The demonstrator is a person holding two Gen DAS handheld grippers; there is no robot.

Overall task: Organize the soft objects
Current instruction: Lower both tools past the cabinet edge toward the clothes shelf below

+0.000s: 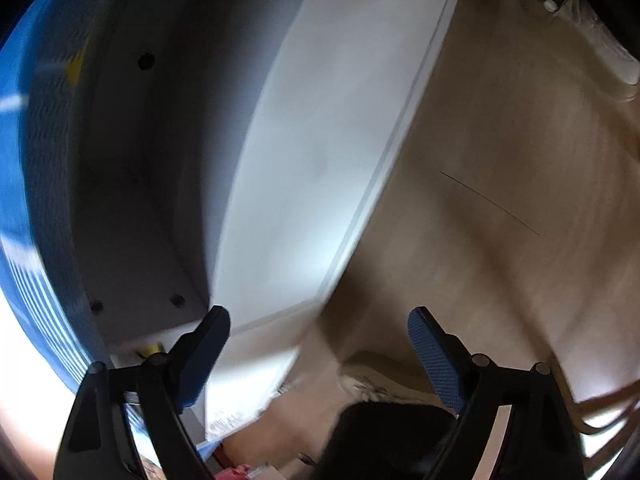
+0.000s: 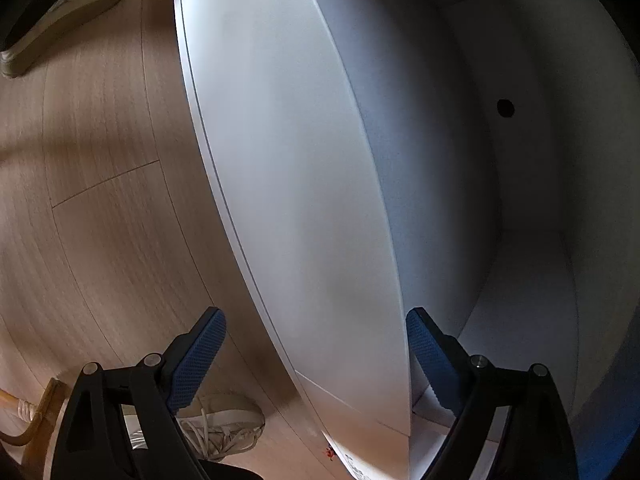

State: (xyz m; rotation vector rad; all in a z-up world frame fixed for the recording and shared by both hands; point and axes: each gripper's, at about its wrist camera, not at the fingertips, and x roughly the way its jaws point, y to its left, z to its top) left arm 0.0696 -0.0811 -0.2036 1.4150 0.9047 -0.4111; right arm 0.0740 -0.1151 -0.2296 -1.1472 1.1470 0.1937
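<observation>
No soft object shows in either view. My left gripper (image 1: 319, 322) is open and empty, its blue-padded fingers spread wide above the front panel of a white drawer (image 1: 312, 152) that stands pulled out over the wooden floor. My right gripper (image 2: 316, 322) is open and empty too, hovering over the same white drawer front (image 2: 288, 168). The drawer's inside (image 2: 520, 240) looks bare and shadowed, with a dark hole in its wall.
Light wooden floor (image 1: 500, 160) lies beside the drawer. The person's pale laced shoes (image 2: 224, 428) (image 2: 68, 8) stand on it, one also in the left wrist view (image 1: 372, 380). A blue surface (image 1: 24, 168) borders the drawer. A rattan piece (image 2: 36, 412) is at lower left.
</observation>
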